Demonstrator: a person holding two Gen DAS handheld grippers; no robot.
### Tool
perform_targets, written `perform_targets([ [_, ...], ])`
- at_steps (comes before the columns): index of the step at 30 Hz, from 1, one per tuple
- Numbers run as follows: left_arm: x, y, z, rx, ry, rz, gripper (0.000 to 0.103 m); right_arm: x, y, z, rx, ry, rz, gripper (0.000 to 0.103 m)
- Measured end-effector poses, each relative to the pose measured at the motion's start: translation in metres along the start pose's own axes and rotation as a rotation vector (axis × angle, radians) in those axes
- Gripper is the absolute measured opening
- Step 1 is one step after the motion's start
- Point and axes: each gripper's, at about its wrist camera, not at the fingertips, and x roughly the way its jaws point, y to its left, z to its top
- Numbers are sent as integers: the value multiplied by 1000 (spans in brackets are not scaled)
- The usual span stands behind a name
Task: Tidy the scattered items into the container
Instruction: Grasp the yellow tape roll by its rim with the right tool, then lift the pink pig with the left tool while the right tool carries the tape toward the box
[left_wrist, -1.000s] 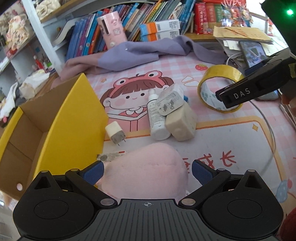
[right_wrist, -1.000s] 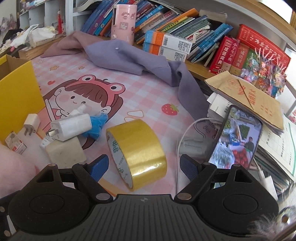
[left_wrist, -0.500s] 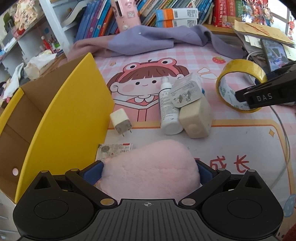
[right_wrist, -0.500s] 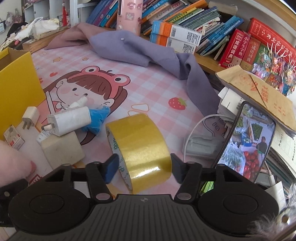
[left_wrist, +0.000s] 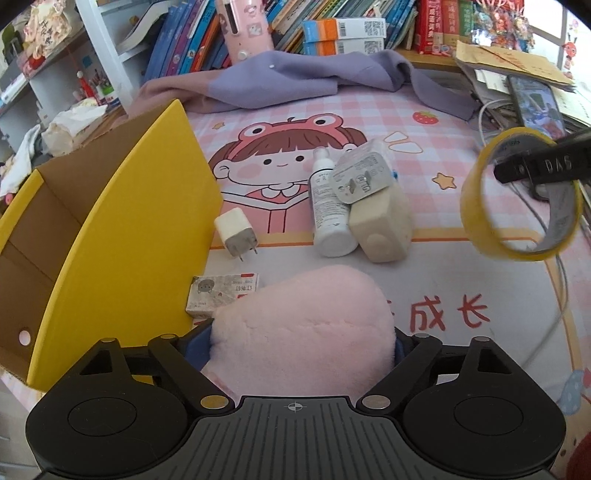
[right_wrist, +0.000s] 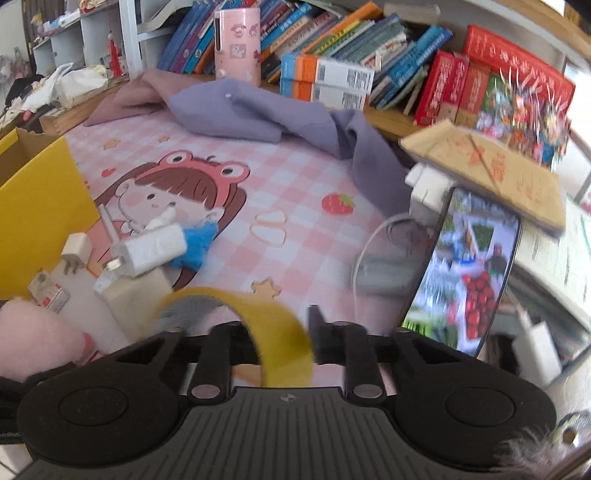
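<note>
left gripper (left_wrist: 303, 341): jaws closing around fluffy pink plush pad (left_wrist: 303, 332) | right gripper (right_wrist: 280, 343): clamped on yellow tape roll's (right_wrist: 273, 332) wall

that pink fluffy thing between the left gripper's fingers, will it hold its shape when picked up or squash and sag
The pink plush looks soft and fuzzy, so it will probably squash as the left gripper closes on its sides. It bulges well past the fingers, so the free part may droop. Likely light for its size, and the nap should resist slipping.
</note>
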Motion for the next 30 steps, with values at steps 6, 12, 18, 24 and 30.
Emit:
perform_targets([
  [6, -13, -3, -3, 24, -37, -26, 82, -10, 5, -14, 28, 15, 24, 9],
  [12, -27, -10, -6, 54, -74, -48, 81, -19, 8, -24, 56, 17, 37, 8],
  [18, -39, -13, -6, 65, -103, -58, 81, -22, 11, -30, 61, 27, 60, 8],
  [24, -53, -14, -9, 91, -127, -86, 81, -30, 11, -38, 94, 34, 61, 8],
  [30, -72, -13, -12, 117, -178, -120, 82, -47, 15, -50, 114, 29, 57, 8],
])
